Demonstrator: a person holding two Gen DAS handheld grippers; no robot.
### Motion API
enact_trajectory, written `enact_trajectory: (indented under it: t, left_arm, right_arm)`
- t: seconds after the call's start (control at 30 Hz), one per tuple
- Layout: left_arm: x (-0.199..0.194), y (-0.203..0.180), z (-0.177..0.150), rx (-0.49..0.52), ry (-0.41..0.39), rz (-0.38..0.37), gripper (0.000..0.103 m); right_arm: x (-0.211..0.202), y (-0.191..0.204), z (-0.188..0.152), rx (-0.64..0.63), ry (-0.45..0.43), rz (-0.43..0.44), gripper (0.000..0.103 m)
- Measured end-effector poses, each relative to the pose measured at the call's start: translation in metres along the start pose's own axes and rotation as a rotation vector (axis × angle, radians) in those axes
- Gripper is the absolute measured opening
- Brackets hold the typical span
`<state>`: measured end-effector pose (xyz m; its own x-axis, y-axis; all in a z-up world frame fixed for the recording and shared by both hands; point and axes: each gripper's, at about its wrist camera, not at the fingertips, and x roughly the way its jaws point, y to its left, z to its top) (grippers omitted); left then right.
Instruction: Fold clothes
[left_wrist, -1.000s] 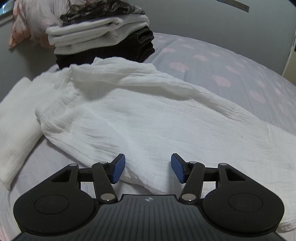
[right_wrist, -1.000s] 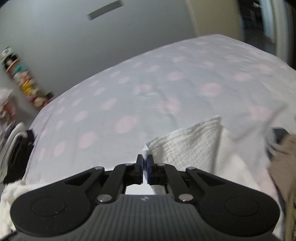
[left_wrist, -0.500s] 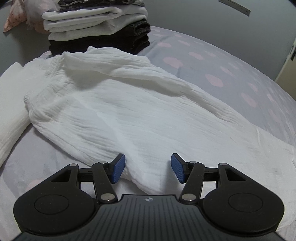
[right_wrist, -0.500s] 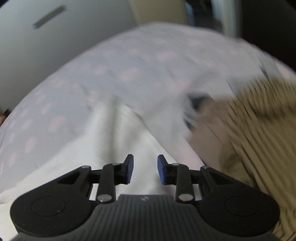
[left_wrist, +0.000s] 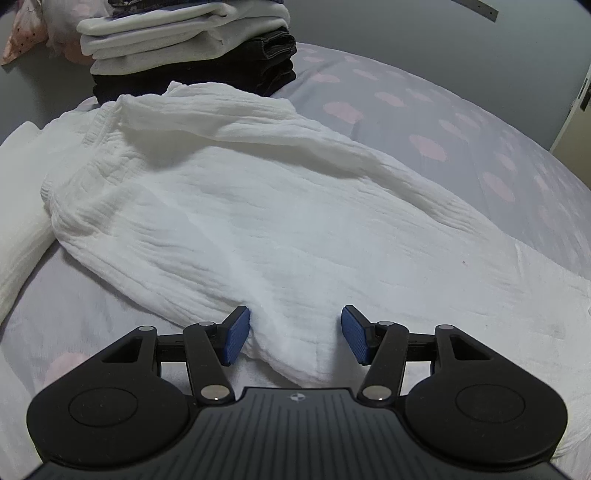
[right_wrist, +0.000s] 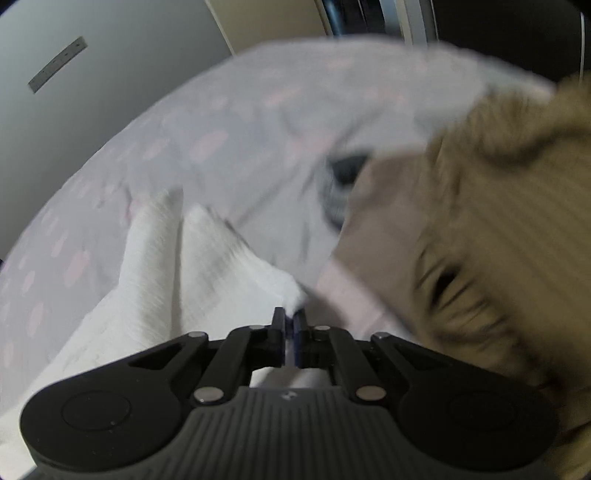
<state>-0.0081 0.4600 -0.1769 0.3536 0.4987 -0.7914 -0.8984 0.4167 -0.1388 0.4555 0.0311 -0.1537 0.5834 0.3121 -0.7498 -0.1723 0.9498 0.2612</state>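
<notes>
Lilac-grey cotton w/ pale pink blobs: the bedsheet (left_wrist: 424, 122) fills most of both views and carries everything else. On it, spread wide in the left wrist view, lies the white crinkled garment (left_wrist: 258, 206), rumpled, w/ a thick fold running across its far side and its near edge bunched up just in front of the left gripper (left_wrist: 295, 334). Behind the garment, at the far edge of the bed and touching its far fold, sits a stack of folded clothes (left_wrist: 192, 48): dark items at the bottom, white ones on top. A second white cloth (left_wrist: 18, 221) lies at the left, partly under the garment's edge. In the right wrist view, blurred, a tan ribbed knit (right_wrist: 498, 229) takes up the right side; a small dark-and-grey item (right_wrist: 343, 184) shows at its edge, too smeared to identify. Left gripper: jaws stand well apart, the bunched near edge of the garment lies between the blue pads (left_wrist: 234, 339), one pad about touching the cloth, no squeeze. Right gripper (right_wrist: 290, 321): jaws pinched together on a corner of the white garment (right_wrist: 207, 280), cloth pulled taut into a peak at the tips.
</notes>
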Motion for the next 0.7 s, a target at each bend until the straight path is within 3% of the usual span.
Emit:
enact_trajectory:
  t: [0.13, 0.33, 0.4, 0.5, 0.63, 0.7]
  left_arm:
    - [-0.003, 0.003, 0.002, -0.003, -0.003, -0.015, 0.065]
    - [-0.008, 0.010, 0.004, -0.010, -0.014, -0.014, 0.065]
    - [-0.009, 0.012, 0.005, -0.016, -0.018, -0.009, 0.065]
    - [-0.010, 0.013, 0.005, -0.017, -0.019, -0.013, 0.065]
    - [-0.010, 0.007, 0.004, 0.015, -0.021, -0.017, 0.065]
    - [-0.012, 0.005, 0.003, 0.035, -0.031, -0.012, 0.065]
  right_arm:
    - [-0.016, -0.016, 0.006, -0.029, -0.031, -0.115, 0.004]
    - [0.005, -0.031, -0.013, -0.057, 0.072, -0.171, 0.006]
    - [-0.001, -0.028, -0.016, -0.072, 0.052, -0.175, 0.008]
    - [-0.022, -0.013, -0.018, -0.101, 0.010, -0.136, 0.016]
    - [-0.041, 0.028, -0.024, -0.235, -0.016, 0.017, 0.035]
    - [-0.043, 0.060, -0.036, -0.338, -0.007, 0.085, 0.038]
